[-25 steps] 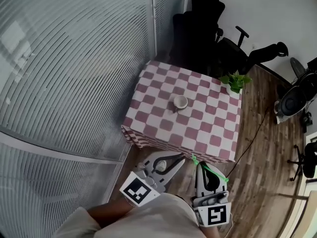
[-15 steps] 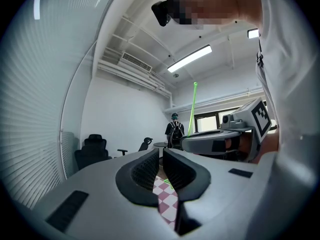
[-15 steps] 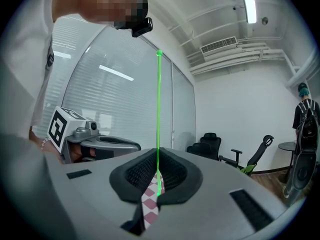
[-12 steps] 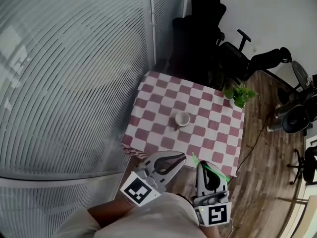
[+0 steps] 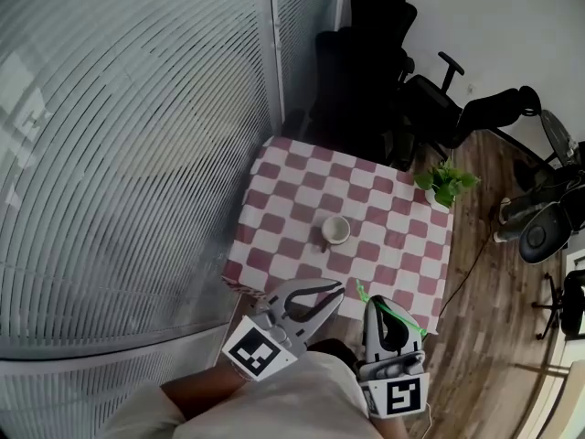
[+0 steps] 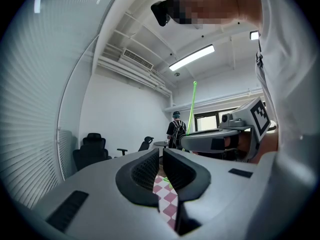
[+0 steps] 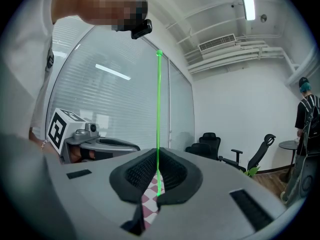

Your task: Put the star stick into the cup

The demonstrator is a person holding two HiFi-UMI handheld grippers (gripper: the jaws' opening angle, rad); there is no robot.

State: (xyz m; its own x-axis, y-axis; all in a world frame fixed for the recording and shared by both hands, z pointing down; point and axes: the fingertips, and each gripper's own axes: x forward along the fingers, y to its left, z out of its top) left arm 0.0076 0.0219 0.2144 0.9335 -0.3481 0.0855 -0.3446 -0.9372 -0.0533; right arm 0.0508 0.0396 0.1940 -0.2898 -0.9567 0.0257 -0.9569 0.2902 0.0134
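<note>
Risk: the thin star stick (image 7: pixel 159 124), clamped by the fingers of the right gripper (image 7: pixel 157 182) (left gripper (image 6: pixel 161 160) closed, empty), may pivot and miss the small cup (image 5: pixel 335 230).

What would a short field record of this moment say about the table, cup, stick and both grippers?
table: covered in a checked cloth, ahead of the person
cup: white, stands near the table's middle, nothing sticking out of it
star stick: green, upright between the right gripper's jaws, not yet in the cup
right gripper: shut on the star stick, apart from the cup
left gripper: jaws together, nothing between them
small plant: at a far corner of the table
</note>
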